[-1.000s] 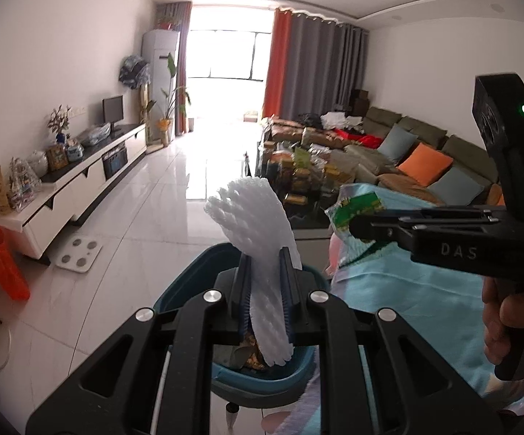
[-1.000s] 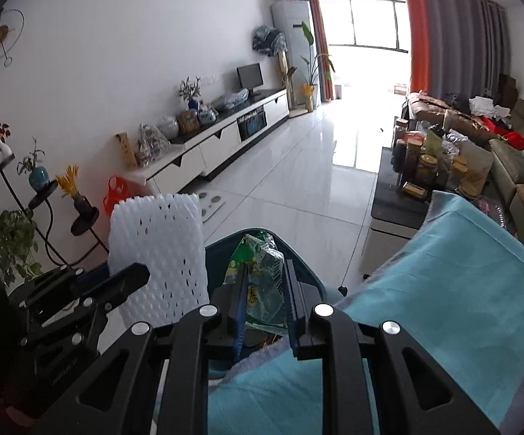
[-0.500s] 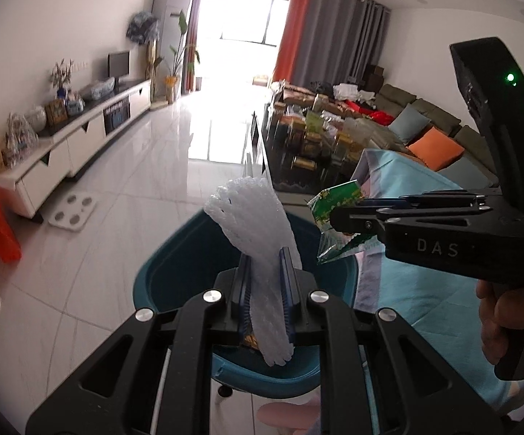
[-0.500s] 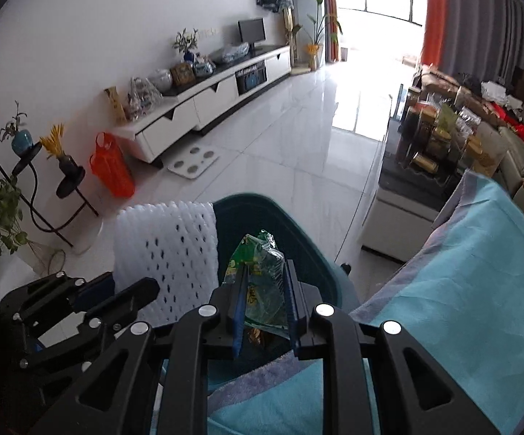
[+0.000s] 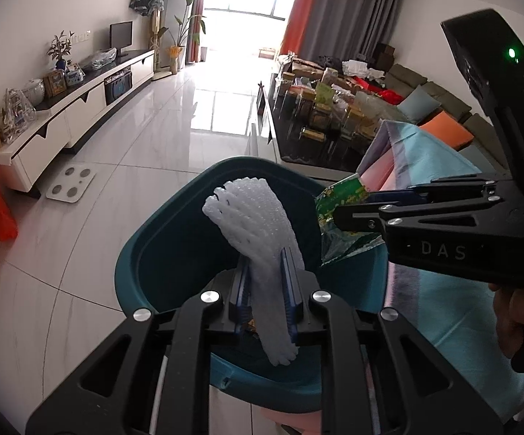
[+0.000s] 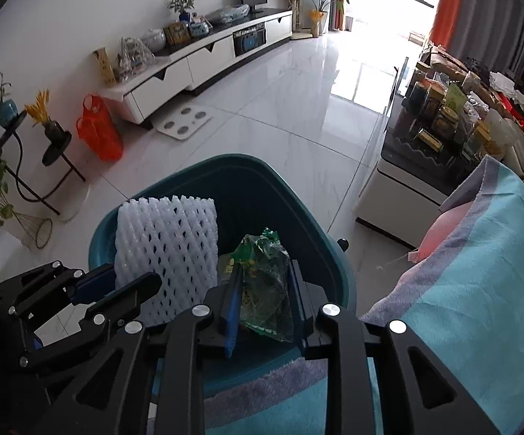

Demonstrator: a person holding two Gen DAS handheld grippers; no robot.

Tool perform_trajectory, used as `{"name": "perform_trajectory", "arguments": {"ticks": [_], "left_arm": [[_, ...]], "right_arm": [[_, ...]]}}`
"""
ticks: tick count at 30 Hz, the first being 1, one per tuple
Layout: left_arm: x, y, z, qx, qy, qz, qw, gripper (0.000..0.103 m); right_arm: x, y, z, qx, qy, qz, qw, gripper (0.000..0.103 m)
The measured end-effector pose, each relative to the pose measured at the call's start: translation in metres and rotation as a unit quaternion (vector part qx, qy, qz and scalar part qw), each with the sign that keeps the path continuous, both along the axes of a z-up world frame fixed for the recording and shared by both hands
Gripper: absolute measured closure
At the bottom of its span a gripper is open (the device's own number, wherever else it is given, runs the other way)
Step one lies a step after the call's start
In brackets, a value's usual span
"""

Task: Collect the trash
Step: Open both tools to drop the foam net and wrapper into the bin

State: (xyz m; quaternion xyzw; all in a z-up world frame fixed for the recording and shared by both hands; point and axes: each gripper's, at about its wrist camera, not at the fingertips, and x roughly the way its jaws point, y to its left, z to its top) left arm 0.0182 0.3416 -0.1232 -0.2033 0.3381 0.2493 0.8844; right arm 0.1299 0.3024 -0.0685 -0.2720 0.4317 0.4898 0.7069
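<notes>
A teal trash bin [image 5: 145, 239] stands on the floor right below both grippers. My left gripper [image 5: 264, 253] is shut on a white foam fruit net [image 5: 251, 210], which sticks up over the bin's mouth. In the right wrist view the same foam net [image 6: 167, 246] and the left gripper [image 6: 127, 275] show at lower left. My right gripper [image 6: 265, 270] hangs over the bin [image 6: 262, 188] with a crumpled green wrapper [image 6: 262, 290] between its jaws; the jaws are opening, and the wrapper still sits against the pads. The left wrist view shows the right gripper [image 5: 349, 204] from the side, wrapper [image 5: 338, 195] at its tip.
A teal blanket [image 6: 479, 290] covers furniture just right of the bin. A coffee table [image 6: 399, 181] crowded with jars stands beyond it. On the tiled floor lie a white scale [image 6: 185, 121] and a red bag [image 6: 98, 134] by the TV cabinet [image 6: 196, 65]. A plant stand [image 6: 26, 137] is at left.
Both grippers have sunk toward the bin and tipped downward, so the bin's mouth now fills the middle of both views. The right jaws stand a little wider around the wrapper.
</notes>
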Motion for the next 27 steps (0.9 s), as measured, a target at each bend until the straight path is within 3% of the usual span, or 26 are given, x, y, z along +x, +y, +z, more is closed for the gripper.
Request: {"name": "perform_trajectory", "arguments": {"ticks": [6,11,15,16,18,20,23,25,27], "left_arm": [[0.004,0.005,-0.009,-0.002,0.010,0.007,0.9999,0.084],[0.006,0.008,-0.012,-0.001,0.013,0.009,0.9999,0.077],[0.003,0.007,-0.011,0.006,0.011,0.011,0.9999,0.070],[0.003,0.007,-0.011,0.008,0.010,0.012,0.9998,0.062],[0.001,0.007,-0.009,0.011,0.007,0.013,0.9998,0.059],[0.001,0.006,-0.006,0.015,0.002,0.013,0.9998,0.045],[-0.004,0.004,0.003,0.026,-0.012,0.018,0.9994,0.029],[-0.006,0.001,0.011,0.037,-0.015,0.024,0.9989,0.015],[-0.011,-0.002,0.021,0.047,-0.025,0.031,0.9981,0.008]], "right_arm": [[0.001,0.008,-0.008,-0.016,0.002,0.004,1.000,0.077],[0.003,0.011,-0.010,-0.018,0.000,0.002,1.000,0.074],[0.005,0.008,-0.007,-0.007,-0.001,-0.002,1.000,0.057],[0.005,0.008,-0.006,-0.004,0.001,-0.002,1.000,0.057],[0.007,0.006,-0.002,0.005,0.000,-0.005,1.000,0.055],[0.011,0.001,0.003,0.019,0.005,-0.011,1.000,0.048],[0.015,-0.008,0.014,0.042,0.009,-0.019,0.999,0.036],[0.017,-0.015,0.024,0.062,0.009,-0.028,0.998,0.019],[0.017,-0.026,0.038,0.086,-0.001,-0.038,0.996,0.009]]}}
